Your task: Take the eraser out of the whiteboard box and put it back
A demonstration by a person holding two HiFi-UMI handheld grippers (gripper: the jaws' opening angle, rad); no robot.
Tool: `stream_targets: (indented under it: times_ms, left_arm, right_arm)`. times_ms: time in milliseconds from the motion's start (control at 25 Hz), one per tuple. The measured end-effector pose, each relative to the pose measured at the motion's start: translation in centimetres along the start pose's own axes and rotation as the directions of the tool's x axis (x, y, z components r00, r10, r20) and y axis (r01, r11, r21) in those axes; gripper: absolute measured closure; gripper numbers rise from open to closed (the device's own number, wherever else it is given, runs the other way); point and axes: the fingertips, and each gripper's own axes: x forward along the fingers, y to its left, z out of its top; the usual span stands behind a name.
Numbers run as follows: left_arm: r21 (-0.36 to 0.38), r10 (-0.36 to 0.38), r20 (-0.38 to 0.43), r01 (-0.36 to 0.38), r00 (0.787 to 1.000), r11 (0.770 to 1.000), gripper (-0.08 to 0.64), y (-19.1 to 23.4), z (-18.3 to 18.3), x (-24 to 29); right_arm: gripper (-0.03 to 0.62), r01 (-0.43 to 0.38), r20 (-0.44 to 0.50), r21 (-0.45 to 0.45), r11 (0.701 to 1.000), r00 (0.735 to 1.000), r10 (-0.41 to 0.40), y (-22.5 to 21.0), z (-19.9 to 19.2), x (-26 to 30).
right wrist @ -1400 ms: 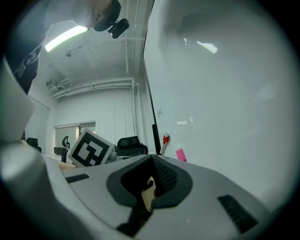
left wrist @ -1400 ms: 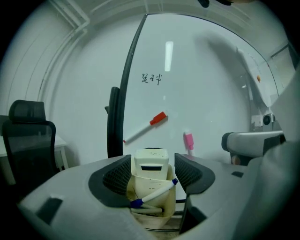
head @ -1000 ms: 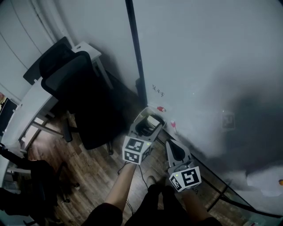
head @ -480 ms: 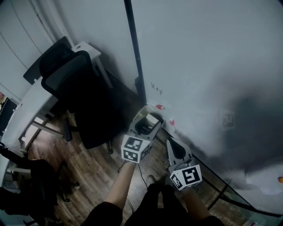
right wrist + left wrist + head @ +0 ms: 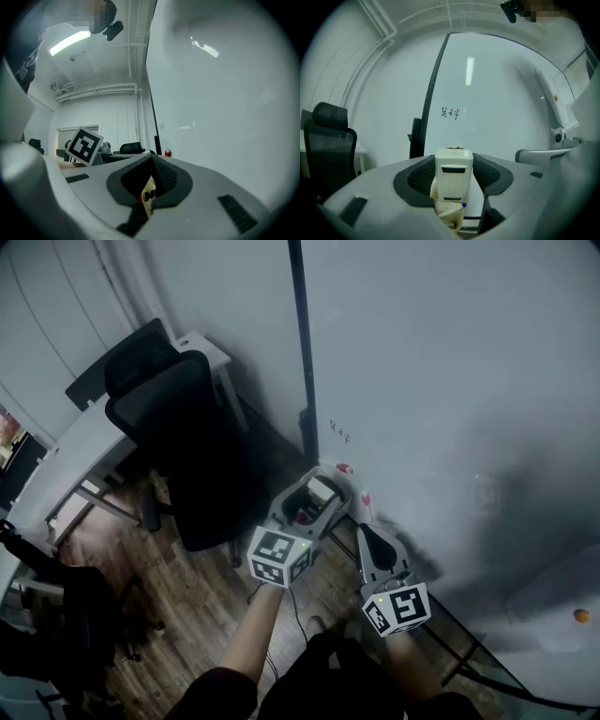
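One boxy, slotted cream plastic eraser (image 5: 453,174)

black office chair (image 5: 178,427) at far left, beside a white desk (image 5: 80,451). second dark chair (image 5: 80,610) near left. wood floor (image 5: 187,587) below. whiteboard (image 5: 450,381) on the right, black frame post (image 5: 302,343) at its left edge, small scribble (image 5: 337,435) on it.

The head view is being taken from above, steeply downward, with the office chair (image 5: 173,437) and the floor being covered from a distance. The left gripper view is being aimed level at the whiteboard (image 5: 497,108), close behind the eraser (image 5: 453,174). The right gripper view is being directed along the board at a grazing angle. The handwriting (image 5: 450,112) is being shared by all three views.
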Motion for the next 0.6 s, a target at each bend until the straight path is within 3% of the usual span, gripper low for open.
stream_targets:
  times_ms: [600]
  left_arm:
    - [0.027,0.027,0.097,-0.03,0.995,0.999,0.321,-2.3,2.4,-2.7]
  right_arm:
    - [0.591,-0.024,0.033,0.017,1.0,0.999,0.023,0.2,1.3,-1.5]
